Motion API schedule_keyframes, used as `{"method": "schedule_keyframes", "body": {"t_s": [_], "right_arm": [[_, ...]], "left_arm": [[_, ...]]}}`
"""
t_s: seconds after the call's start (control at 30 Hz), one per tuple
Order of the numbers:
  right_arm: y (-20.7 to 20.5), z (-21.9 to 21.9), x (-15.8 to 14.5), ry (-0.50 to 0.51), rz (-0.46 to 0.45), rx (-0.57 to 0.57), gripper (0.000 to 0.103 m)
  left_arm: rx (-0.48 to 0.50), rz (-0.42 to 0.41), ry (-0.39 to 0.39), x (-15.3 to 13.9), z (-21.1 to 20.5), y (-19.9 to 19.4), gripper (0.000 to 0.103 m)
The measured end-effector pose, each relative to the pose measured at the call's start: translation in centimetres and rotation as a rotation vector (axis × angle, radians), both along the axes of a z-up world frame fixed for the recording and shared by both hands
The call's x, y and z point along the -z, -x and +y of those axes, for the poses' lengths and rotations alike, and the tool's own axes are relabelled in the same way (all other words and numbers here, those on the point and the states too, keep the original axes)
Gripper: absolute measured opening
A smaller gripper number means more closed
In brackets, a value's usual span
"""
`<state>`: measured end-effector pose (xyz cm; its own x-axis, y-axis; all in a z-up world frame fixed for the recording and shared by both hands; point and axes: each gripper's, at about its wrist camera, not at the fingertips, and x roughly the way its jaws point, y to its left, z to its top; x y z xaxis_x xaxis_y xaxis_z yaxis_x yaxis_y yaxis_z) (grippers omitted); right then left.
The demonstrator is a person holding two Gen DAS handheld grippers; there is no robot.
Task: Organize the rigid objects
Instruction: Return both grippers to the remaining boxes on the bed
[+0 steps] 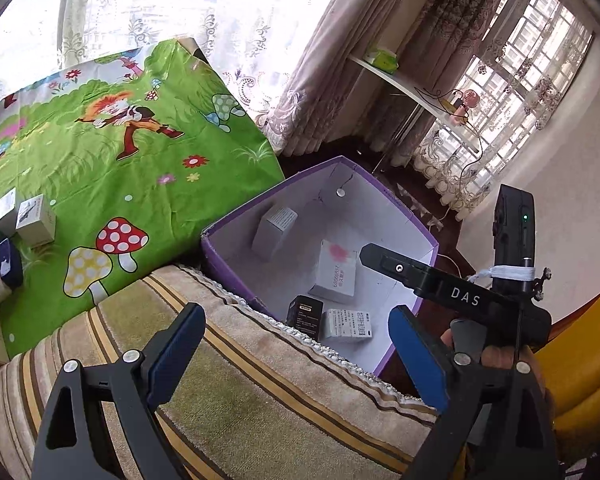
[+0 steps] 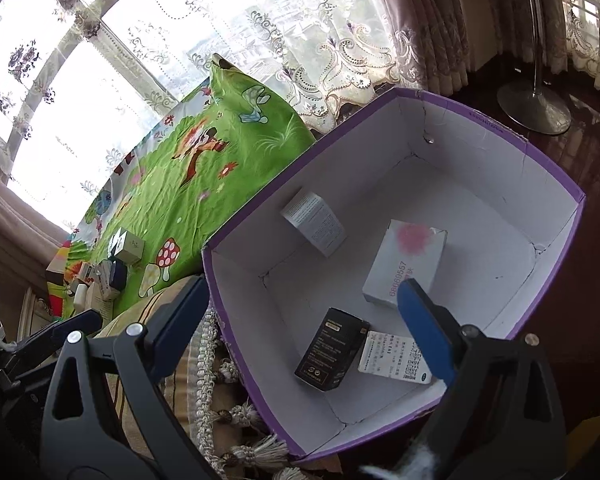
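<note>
Both tools empty, jaws wide: right tool [image 2: 304, 312] over purple cardboard box [image 2: 500, 132] already holding four small cartons; remaining small cartons [image 1: 28, 220] lie on green cartoon-print sheet [image 1: 140, 168], far left of left tool [image 1: 296, 344], the nearer.

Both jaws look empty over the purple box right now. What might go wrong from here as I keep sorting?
1. The purple box overhangs the striped cushion; a knock may tip it to the floor.
2. The black box stands tilted against the white labelled carton; another drop could topple it.
3. The remaining small boxes sit packed together on the green cloth, so grabbing one may drag its neighbours.
</note>
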<state>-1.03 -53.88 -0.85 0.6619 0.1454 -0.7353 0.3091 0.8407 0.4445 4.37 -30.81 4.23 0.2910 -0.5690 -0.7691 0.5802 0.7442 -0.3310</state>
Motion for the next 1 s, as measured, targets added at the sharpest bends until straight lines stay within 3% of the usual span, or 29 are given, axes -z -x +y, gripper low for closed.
{"method": "schedule_keyframes", "body": {"t_s": [0.2,0.37,0.67,1.0], "right_arm": [[-0.8,2.3,-0.8,0.035,0.002,-0.067,0.097],[-1.2,4.2,-1.9,0.141,0.012,-0.112,0.097],[-1.9,7.6,-3.5,0.193,0.002,-0.205,0.097],[-3.4,14.3,-4.4,0.264,0.007,-0.358,0.097]], "left_arm": [[-0.1,-0.013,0.028,-0.6,4.8,-0.4,0.094],[-0.205,0.019,0.059,-0.2,9.5,-0.9,0.094],[-0.384,0.014,0.107,0.2,18.6,-0.6,0.094],[-0.553,0.005,0.135,0.9,28.5,0.5,0.093]]}}
